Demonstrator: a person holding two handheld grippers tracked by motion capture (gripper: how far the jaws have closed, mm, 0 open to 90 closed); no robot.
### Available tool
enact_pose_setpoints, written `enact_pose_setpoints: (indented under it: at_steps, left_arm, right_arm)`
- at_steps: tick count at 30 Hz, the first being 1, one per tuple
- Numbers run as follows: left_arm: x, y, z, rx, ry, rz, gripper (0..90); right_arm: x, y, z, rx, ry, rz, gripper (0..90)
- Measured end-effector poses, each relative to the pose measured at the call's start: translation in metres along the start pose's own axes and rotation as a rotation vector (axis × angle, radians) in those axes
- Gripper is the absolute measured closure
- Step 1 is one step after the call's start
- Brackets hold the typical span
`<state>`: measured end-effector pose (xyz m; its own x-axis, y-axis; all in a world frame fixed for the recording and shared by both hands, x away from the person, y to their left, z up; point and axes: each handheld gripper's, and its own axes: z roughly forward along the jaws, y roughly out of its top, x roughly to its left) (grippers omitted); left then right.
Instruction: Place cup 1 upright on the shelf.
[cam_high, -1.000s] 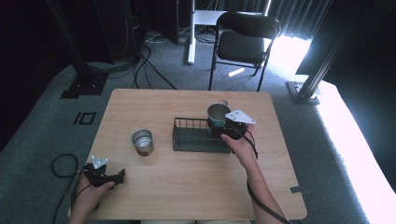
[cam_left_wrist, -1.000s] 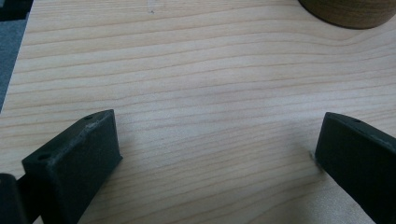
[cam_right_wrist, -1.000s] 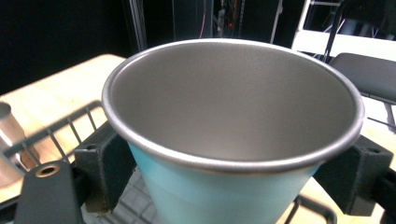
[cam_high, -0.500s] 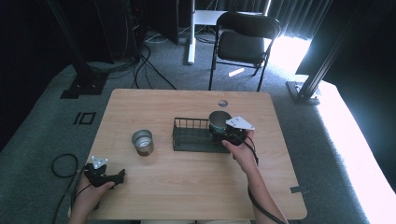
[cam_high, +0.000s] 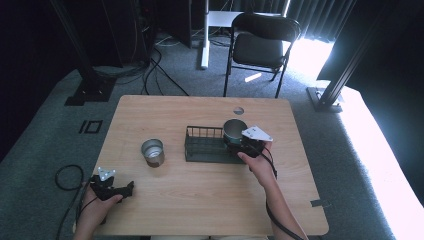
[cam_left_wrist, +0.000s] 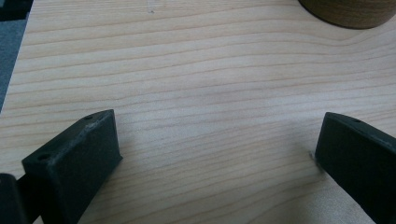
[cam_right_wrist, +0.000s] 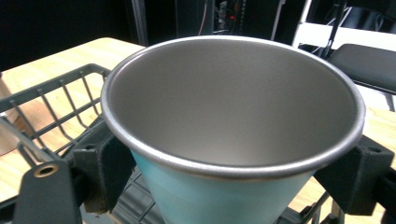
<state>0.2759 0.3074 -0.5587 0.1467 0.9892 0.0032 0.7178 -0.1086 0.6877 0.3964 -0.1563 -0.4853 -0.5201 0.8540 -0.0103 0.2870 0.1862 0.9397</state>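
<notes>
Hands come in from the near edge of the wooden counter (cam_high: 200, 200), one claw in each. The left claw (cam_high: 117, 189) rests low at the near left corner, its jaws wide apart with bare wood grain between them in the left gripper view, gripping nothing. A little beyond it, well apart, a second metal cup with a brown wall (cam_high: 152, 151) stands upright on the counter; the curved bottom edge of that cup shows at the top right of the left gripper view.

Farther in and to the right, the right claw (cam_high: 239, 146) is clamped on a light-blue metal cup (cam_high: 234, 130), one black jaw pressed to each side of the cup's wall just under the rolled rim. In the right gripper view the cup (cam_right_wrist: 233, 126) is upright, its dull steel inside open to the camera. It sits at the right end of the dark wire basket (cam_high: 200, 145), whose bars rise to the left of the cup and run beneath it; whether the cup's base touches the basket floor cannot be told.

Beyond the counter's far edge, a black folding chair (cam_high: 260, 50) stands on the grey carpet.
</notes>
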Motion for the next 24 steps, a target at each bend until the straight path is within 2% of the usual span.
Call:
enact_pose_setpoints:
  at_steps: [2,6,12,24]
  left_arm:
    - [0.000,0.000,0.000,0.000,0.000,0.000,0.5]
    - [0.000,0.000,0.000,0.000,0.000,0.000,0.5]
    - [0.000,0.000,0.000,0.000,0.000,0.000,0.5]
    - [0.000,0.000,0.000,0.000,0.000,0.000,0.5]
  right_arm:
    - [0.001,0.000,-0.001,-0.003,0.004,0.010,11.7]
    - [0.001,0.000,-0.004,0.000,-0.002,-0.005,10.8]
    - [0.000,-0.003,-0.011,0.003,0.011,0.004,10.8]
    - [-0.005,-0.009,-0.026,-0.001,0.005,0.002,10.8]
